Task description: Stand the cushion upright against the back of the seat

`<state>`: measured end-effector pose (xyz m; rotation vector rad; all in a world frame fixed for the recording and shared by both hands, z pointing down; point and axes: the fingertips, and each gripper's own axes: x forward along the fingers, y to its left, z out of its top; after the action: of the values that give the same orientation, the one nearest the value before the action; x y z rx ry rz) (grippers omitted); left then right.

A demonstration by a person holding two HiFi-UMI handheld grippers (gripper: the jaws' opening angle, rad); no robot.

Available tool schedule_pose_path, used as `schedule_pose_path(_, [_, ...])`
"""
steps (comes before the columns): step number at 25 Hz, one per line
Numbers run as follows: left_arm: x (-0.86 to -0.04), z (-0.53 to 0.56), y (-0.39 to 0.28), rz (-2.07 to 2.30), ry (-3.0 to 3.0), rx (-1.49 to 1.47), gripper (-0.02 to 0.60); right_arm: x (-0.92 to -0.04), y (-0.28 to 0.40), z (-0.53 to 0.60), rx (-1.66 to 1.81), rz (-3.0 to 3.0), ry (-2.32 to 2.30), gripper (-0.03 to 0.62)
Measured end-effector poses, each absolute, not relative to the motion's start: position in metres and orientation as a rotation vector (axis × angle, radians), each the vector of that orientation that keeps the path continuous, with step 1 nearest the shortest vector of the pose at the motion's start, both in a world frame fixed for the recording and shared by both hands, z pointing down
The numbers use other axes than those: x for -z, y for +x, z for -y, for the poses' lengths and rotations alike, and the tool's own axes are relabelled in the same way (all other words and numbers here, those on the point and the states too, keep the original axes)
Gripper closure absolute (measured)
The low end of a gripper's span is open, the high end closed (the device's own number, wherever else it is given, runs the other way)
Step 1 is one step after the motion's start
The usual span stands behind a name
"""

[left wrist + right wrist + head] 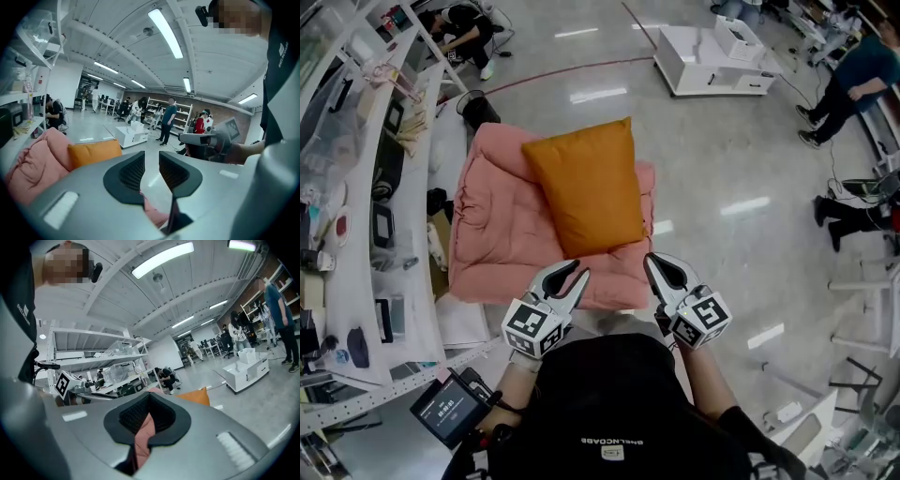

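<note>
Two grippers at the pink seat pad's (497, 225) near edge: right gripper (664, 270) pinched shut on its fabric, left gripper (570, 277) slightly apart, empty. Orange cushion (586, 183) rests on the pad. Best move: release the fabric, grip both cushion corners evenly.

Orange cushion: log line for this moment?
cushion: on pink pad | left gripper: open, at pad's near edge | right gripper: shut on pad's near edge

Both arms reach forward and low, in front of the torso. Left tool (579, 272) points ahead and slightly down, jaws a little apart, pads pressing on nothing. Right tool (649, 260) sits near level, jaws closed, pinching a fold of pink cloth (143, 434).
</note>
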<state>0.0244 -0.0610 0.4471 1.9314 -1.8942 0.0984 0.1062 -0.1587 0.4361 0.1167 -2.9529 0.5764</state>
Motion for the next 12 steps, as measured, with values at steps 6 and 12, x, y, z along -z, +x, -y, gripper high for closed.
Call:
schedule_pose_path(6, [-0.453,0.056,0.006,1.908,1.883,-0.083,0.462,-0.439,0.091,0.164,-0.647,2.939,0.127,0.588])
schedule_pose_path(12, [-0.445,0.058,-0.033,1.911,1.934,-0.103,0.451,-0.427,0.065,0.166,-0.604,2.976,0.218,0.587])
